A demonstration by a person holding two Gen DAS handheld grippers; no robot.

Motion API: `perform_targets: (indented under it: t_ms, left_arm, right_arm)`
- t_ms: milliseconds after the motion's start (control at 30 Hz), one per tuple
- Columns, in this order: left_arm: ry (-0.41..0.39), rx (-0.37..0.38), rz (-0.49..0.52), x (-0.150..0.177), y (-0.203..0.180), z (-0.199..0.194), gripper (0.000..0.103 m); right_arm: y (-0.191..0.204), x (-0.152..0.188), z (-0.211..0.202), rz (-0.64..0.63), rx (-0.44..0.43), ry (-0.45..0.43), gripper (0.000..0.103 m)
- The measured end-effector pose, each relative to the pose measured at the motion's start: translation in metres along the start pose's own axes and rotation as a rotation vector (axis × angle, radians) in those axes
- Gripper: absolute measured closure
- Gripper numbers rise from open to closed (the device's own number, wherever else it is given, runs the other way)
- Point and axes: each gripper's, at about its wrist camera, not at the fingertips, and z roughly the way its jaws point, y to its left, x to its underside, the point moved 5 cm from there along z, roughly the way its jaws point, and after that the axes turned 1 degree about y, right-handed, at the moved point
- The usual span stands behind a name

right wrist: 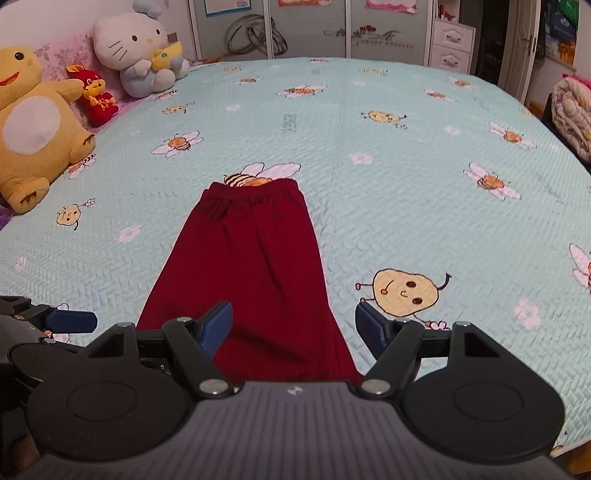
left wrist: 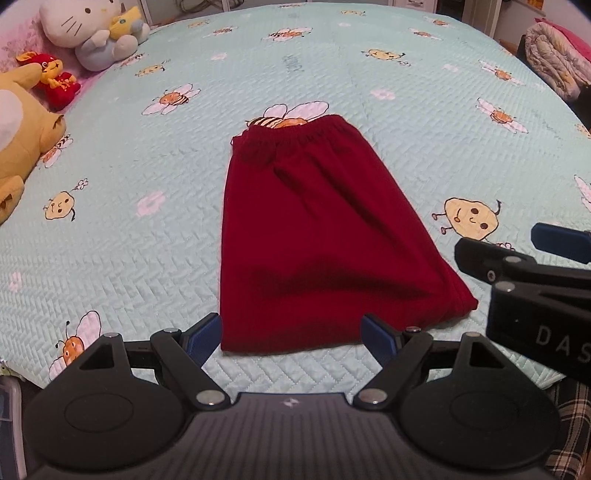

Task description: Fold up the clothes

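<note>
Currently, garment: dark red knitted trousers with elastic waistband (left wrist: 317,236) lie flat, lengthwise-doubled, frame centre on the mint quilted bedspread (left wrist: 147,258).
Left gripper (left wrist: 291,338): spread, empty, at the near hem.
Right gripper (right wrist: 293,325): spread, empty, likely ready to pinch.

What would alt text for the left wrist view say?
Dark red trousers lie folded lengthwise on a pale green bee-print bedspread, waistband farthest away. The open left gripper hovers at their near end; plush toys sit far left.
</note>
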Motion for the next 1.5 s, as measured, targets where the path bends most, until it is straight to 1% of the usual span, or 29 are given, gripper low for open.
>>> perform_targets:
  t_ms: [400,467,500,533,567,600,667,700,733,767,833,867,967,1033,1133,1233,1300,1500]
  left_arm:
    - [0.006,-0.006,-0.005,-0.005,-0.001,0.007,0.018]
    - [-0.022,-0.025,-0.005,-0.006,-0.003,0.004,0.018]
    - [-0.058,-0.047,-0.004,-0.007,-0.004,-0.002,0.018]
    - [-0.101,-0.074,-0.002,-0.009,-0.005,-0.009,0.018]
    - [-0.143,-0.100,0.000,-0.010,-0.006,-0.016,0.018]
    - [-0.174,-0.105,0.004,-0.012,-0.009,-0.023,0.018]
    - [-0.227,-0.101,0.013,-0.016,-0.017,-0.036,0.017]
    - [-0.254,-0.099,0.017,-0.018,-0.021,-0.043,0.017]
    - [-0.280,-0.096,0.022,-0.020,-0.025,-0.049,0.016]
    - [-0.307,-0.094,0.026,-0.023,-0.028,-0.056,0.016]
    - [-0.360,-0.089,0.035,-0.027,-0.036,-0.070,0.016]
    - [-0.371,-0.095,0.049,-0.028,-0.043,-0.073,0.016]
    - [-0.386,-0.119,0.103,-0.033,-0.065,-0.080,0.016]
    - [-0.382,-0.102,0.131,-0.037,-0.082,-0.081,0.016]
    - [-0.373,-0.068,0.169,-0.043,-0.108,-0.082,0.016]
    - [-0.355,-0.041,0.198,-0.052,-0.135,-0.078,0.016]
    - [-0.348,-0.030,0.222,-0.059,-0.155,-0.073,0.016]
    - [-0.319,0.004,0.309,-0.076,-0.229,-0.055,0.016]
  right_arm:
    - [-0.004,0.002,0.012,-0.008,0.000,0.027,0.030]
    - [-0.007,0.001,0.009,0.004,-0.011,0.003,0.030]
    - [-0.008,0.001,0.007,0.010,-0.017,-0.011,0.030]
    - [-0.010,0.000,0.002,0.019,-0.023,-0.042,0.030]
    - [-0.013,-0.001,-0.007,0.030,-0.026,-0.103,0.030]
    - [-0.017,-0.002,-0.019,0.039,-0.017,-0.186,0.030]
    - [-0.027,-0.002,-0.046,0.042,0.039,-0.376,0.028]
    - [-0.032,-0.001,-0.056,0.048,0.053,-0.440,0.025]
    - [-0.038,0.000,-0.063,0.058,0.055,-0.479,0.019]
    - [-0.043,0.000,-0.068,0.071,0.049,-0.497,0.019]
    - [-0.054,-0.001,-0.070,0.094,0.037,-0.492,0.019]
    - [-0.059,-0.002,-0.069,0.098,0.046,-0.477,0.019]
    - [-0.075,-0.003,-0.070,0.103,0.120,-0.477,0.019]
    - [-0.090,-0.003,-0.070,0.122,0.161,-0.481,0.019]
    - [-0.119,-0.003,-0.068,0.165,0.201,-0.472,0.019]
    - [-0.155,-0.002,-0.065,0.227,0.223,-0.465,0.019]
    - [-0.179,0.000,-0.062,0.248,0.258,-0.467,0.019]
    - [-0.252,0.007,-0.045,0.312,0.374,-0.442,0.019]
